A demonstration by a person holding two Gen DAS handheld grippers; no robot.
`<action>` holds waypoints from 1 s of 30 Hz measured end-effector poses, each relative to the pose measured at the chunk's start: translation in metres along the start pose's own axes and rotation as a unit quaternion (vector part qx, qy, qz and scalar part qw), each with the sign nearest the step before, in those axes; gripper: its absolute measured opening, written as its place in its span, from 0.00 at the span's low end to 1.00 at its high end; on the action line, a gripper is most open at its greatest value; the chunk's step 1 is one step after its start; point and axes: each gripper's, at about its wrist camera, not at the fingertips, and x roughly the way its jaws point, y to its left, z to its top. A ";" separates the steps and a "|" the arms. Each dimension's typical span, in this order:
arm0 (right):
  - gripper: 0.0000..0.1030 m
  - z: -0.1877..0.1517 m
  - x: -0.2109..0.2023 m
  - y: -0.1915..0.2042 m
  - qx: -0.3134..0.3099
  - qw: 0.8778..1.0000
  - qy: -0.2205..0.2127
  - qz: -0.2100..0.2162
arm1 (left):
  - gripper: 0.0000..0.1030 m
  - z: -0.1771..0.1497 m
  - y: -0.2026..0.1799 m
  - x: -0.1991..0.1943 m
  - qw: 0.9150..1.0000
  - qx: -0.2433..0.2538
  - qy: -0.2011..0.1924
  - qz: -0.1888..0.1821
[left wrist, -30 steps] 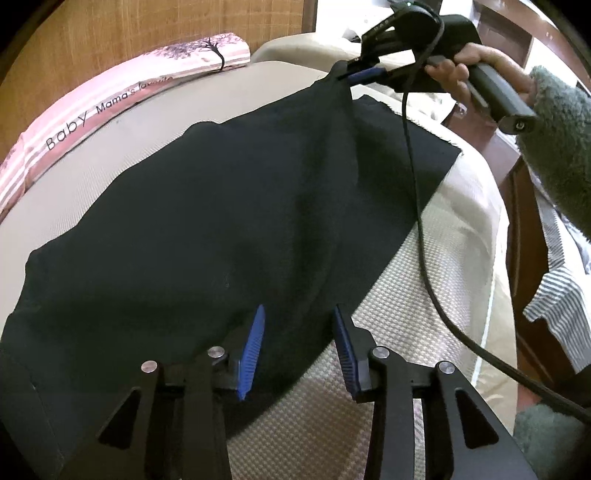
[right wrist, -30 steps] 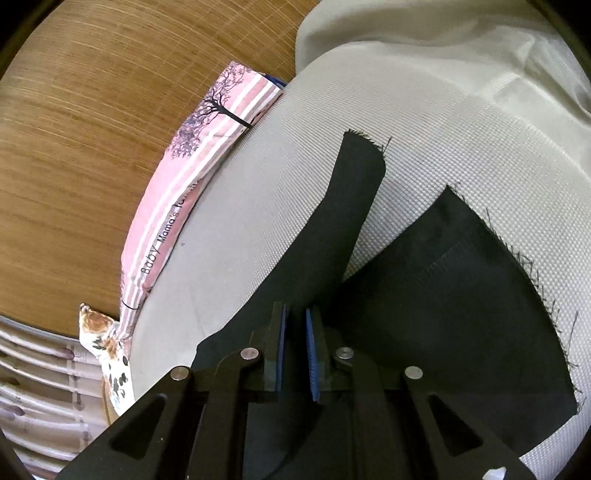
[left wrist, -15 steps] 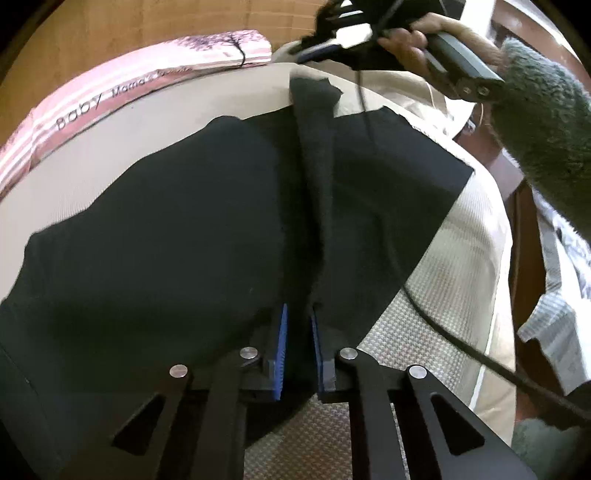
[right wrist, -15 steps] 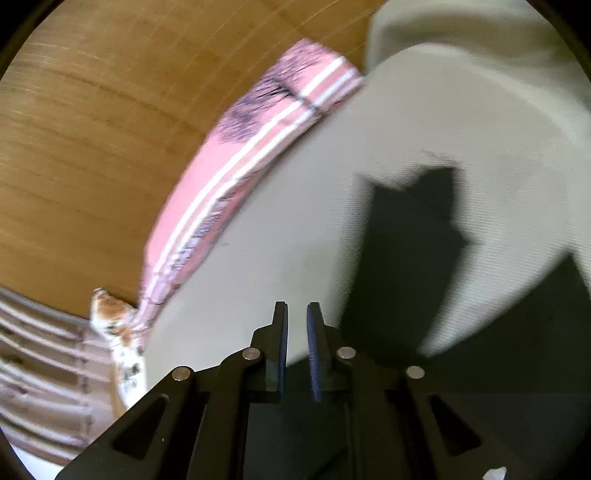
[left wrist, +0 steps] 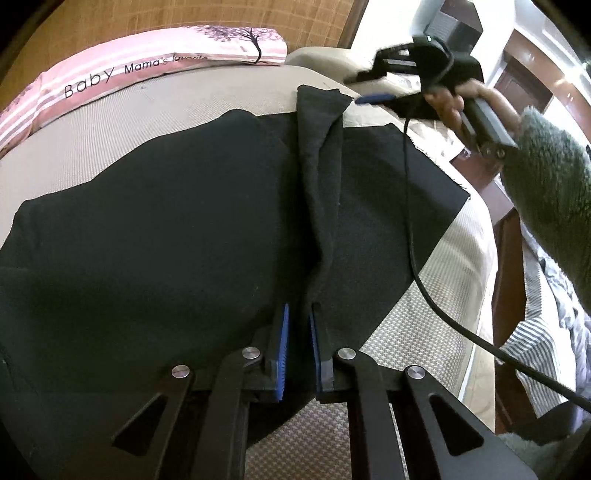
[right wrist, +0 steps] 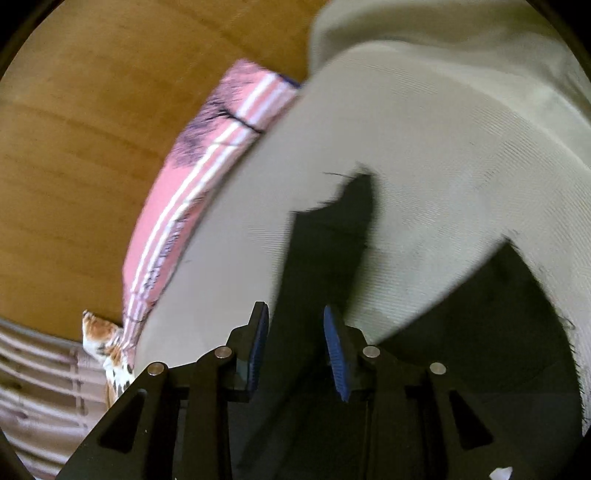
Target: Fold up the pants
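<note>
Since 1 s ago the left tool (left wrist: 297, 341) has shut on a fold of the pants (left wrist: 155, 229), and the right tool (right wrist: 295, 354) has let go of the leg end & backed off; its jaws have just been opening, now narrowly apart w/ black cloth seen between them but pads not pressing on it. Nearest in left view: left tool's blue pads (left wrist: 282, 347) pinch a raised ridge of black fabric at the near hem edge, close to the bed (left wrist: 424, 332) edge w/ its woven beige cover. From the pinch the ridge runs away up the middle of the pants to a narrow leg end (left wrist: 319, 99) lying flat on the bed, frayed at the tip. Pants spread wide either side of the ridge: big dark area to the left, a squarer panel to the right w/ a corner near the bed's right side. Black cable (left wrist: 413, 236) crosses that right panel. Beyond the leg end, the right tool (left wrist: 373, 88) hangs just past the cloth, held by a hand (left wrist: 454, 103) w/ a fuzzy grey-green sleeve (left wrist: 554, 177). Far left, a pink pillow (left wrist: 147, 62) printed "Baby Mama's favorite" lies along the bed's far edge against a woven mat (left wrist: 184, 18). Right view is motion-blurred; same leg end (right wrist: 343, 218) ahead of the jaws, pillow beyond.
</note>
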 end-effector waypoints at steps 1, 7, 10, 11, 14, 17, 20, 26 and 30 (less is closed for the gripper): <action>0.29 -0.001 0.001 -0.007 0.009 1.000 -0.001 -0.001 | 0.11 0.000 0.000 0.000 1.000 0.000 0.000 0.000; 0.29 0.006 0.013 -0.016 0.023 1.000 -0.007 -0.002 | 0.11 0.000 0.000 0.000 1.000 0.003 0.001 0.003; 0.22 0.013 0.019 -0.017 0.026 1.000 -0.009 -0.001 | 0.11 0.000 -0.001 0.001 1.000 0.005 0.001 0.005; 0.18 0.014 0.021 -0.016 0.026 1.000 -0.011 -0.001 | 0.11 0.000 -0.001 0.001 1.000 0.005 0.001 0.005; 0.10 0.016 0.022 -0.012 0.021 1.000 -0.015 -0.002 | 0.11 0.000 -0.001 0.001 1.000 0.005 0.001 0.005; 0.09 0.019 0.020 -0.004 0.004 1.000 -0.023 0.001 | 0.11 0.000 -0.001 0.001 1.000 0.005 0.001 0.005; 0.11 0.020 0.025 0.001 -0.002 1.000 -0.014 0.011 | 0.11 0.000 -0.001 0.001 1.000 0.005 0.001 0.005; 0.12 0.021 0.032 -0.003 0.016 1.000 -0.017 0.004 | 0.11 0.000 -0.003 0.001 1.000 0.006 0.002 0.006; 0.13 0.011 0.024 -0.002 0.012 1.000 -0.009 0.015 | 0.11 0.000 -0.001 0.001 1.000 0.005 0.002 0.004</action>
